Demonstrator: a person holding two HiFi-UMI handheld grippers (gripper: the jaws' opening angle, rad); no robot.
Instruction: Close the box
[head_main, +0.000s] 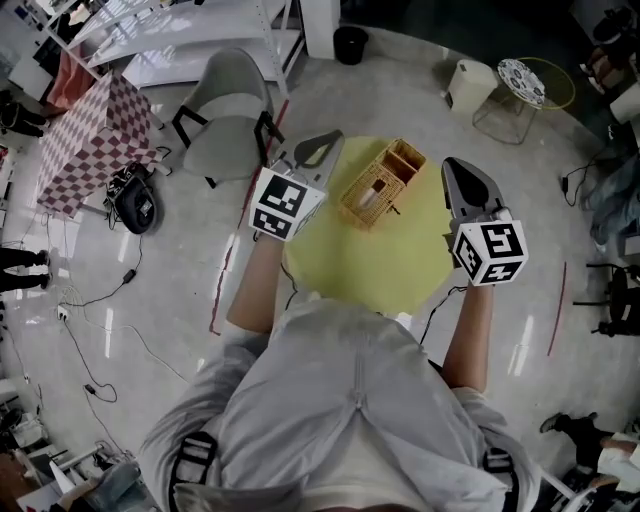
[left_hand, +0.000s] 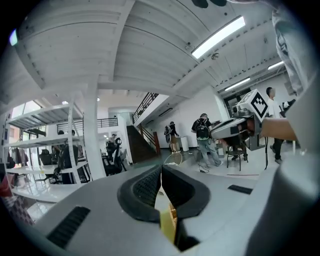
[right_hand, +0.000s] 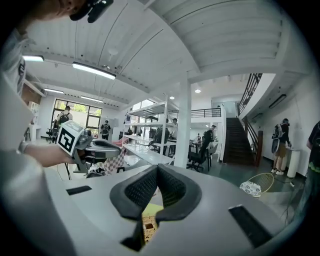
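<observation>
A woven wicker box (head_main: 372, 194) stands on the round yellow table (head_main: 370, 265), its lid (head_main: 407, 160) tipped back at the far end and something pale inside. My left gripper (head_main: 325, 140) hovers just left of the box, jaws shut with nothing between them. My right gripper (head_main: 455, 165) hangs to the box's right, also shut and empty. In the left gripper view the left gripper (left_hand: 161, 167) has its pads together, with a sliver of wicker (left_hand: 173, 216) below. Under the right gripper (right_hand: 157, 167) in the right gripper view, a patch of the box (right_hand: 148, 226) shows.
A grey chair (head_main: 228, 110) stands close to the table's far left. Further left is a checkered cloth (head_main: 95, 140) and a black bag (head_main: 135, 205) with cables on the floor. A wire side table (head_main: 522, 85) and a white bin (head_main: 470, 85) are at the far right.
</observation>
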